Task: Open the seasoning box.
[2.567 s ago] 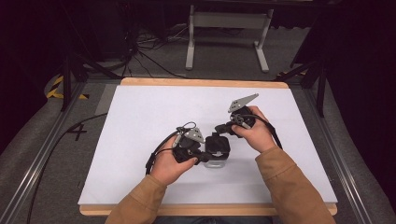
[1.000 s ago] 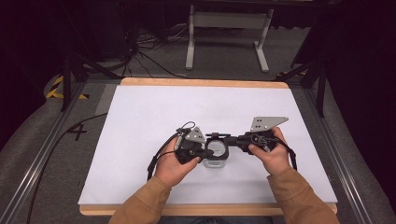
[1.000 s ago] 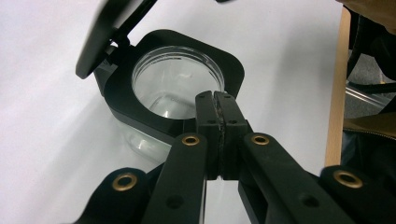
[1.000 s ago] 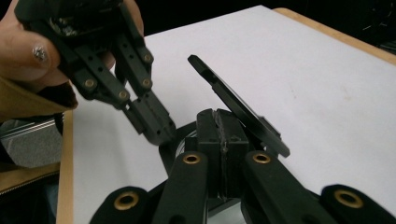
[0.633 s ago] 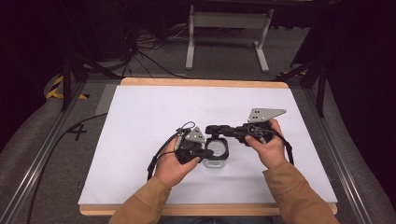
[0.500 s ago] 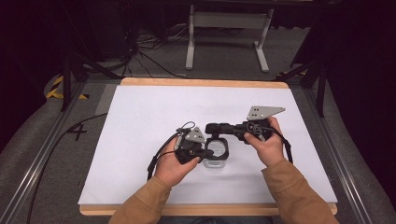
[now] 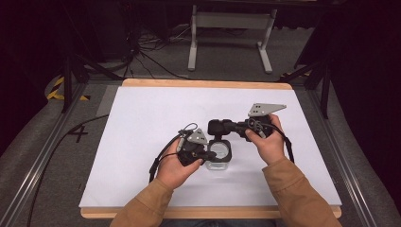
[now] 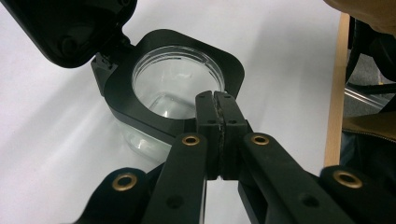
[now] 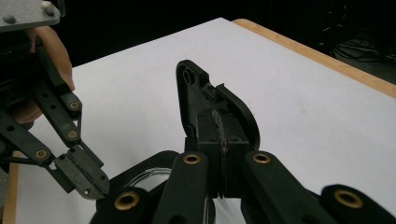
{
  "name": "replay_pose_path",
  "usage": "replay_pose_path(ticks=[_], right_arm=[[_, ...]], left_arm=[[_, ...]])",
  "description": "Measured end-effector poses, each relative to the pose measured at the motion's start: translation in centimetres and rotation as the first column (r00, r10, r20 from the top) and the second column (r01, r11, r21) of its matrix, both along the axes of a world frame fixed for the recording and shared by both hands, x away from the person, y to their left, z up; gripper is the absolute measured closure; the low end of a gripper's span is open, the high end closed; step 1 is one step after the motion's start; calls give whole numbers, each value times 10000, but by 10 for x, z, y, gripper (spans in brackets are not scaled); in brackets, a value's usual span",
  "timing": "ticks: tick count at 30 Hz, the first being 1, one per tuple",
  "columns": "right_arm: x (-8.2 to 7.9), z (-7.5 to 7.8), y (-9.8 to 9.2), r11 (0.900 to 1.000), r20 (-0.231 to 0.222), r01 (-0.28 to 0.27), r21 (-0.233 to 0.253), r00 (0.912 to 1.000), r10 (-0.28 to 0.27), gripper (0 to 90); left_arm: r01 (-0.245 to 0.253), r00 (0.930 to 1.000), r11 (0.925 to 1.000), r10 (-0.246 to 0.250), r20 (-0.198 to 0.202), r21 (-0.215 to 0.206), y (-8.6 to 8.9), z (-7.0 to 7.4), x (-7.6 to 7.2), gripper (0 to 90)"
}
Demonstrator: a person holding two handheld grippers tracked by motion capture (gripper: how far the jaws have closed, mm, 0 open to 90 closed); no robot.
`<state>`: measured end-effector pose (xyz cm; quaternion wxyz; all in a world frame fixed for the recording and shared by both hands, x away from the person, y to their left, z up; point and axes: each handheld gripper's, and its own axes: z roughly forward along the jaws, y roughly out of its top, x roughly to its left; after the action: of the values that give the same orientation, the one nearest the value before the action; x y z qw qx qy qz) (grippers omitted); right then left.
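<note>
We have a clear square jar (image 7: 218,158) with a black collar and a hinged black lid (image 7: 218,126), sitting mid-table on the white table cover (image 7: 142,127). The lid is swung up and open, and the jar looks empty in the left gripper view.

The left gripper (image 8: 216,100) has its jaws pressed tight together on the near edge of the black collar (image 8: 140,109), pinning the jar down. The right gripper (image 9: 219,133) is clamped just as tight on the edge of the lid (image 9: 198,91), holding it upright on the hinge.

Risks as we judge them:
- Pushing the lid further back could strain or snap the small hinge (image 8: 103,60), since the left grip won't let the jar give.
- The lid edge is thin; the right jaws could slip off and the lid would slap shut on the left jaws.
- Any upward pull on the lid could tip the jar around the left grip point, since only one side of the collar is held.
</note>
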<state>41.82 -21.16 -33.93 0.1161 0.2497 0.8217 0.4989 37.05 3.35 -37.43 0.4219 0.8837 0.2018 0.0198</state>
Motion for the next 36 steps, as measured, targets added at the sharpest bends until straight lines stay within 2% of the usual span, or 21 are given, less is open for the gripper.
replay_pose_path(ticks=[18, 22, 24, 28, 33, 36], right_arm=[[9, -2, 2, 9988, 64, 476, -111, 9988, -475, 900], [7, -1, 2, 9990, 83, 432, -123, 9990, -431, 900], [6, 0, 2, 9990, 104, 422, -168, 9991, -420, 900], [3, 2, 1, 9994, 128, 346, -95, 9993, -344, 900], [-3, 6, -1, 9998, 259, 219, -30, 9994, -218, 883], [-7, 9, -4, 9997, 333, 233, -38, 9992, -231, 868]], left_arm=[[-35, 10000, 10000, 35, 17, -31, 0, 0, 0, 900], [31, 9999, 10000, -31, -117, -47, 1, 0, 1, 899], [59, 9996, 9998, -63, -265, -187, 2, -1, 3, 896], [16, 9999, 9999, -17, -100, -99, 3, 1, 2, 847], [-182, 9997, 9996, 179, -139, -229, 9, 5, 3, 806], [-217, 9998, 9996, 216, -53, -162, 13, 9, 3, 793]])
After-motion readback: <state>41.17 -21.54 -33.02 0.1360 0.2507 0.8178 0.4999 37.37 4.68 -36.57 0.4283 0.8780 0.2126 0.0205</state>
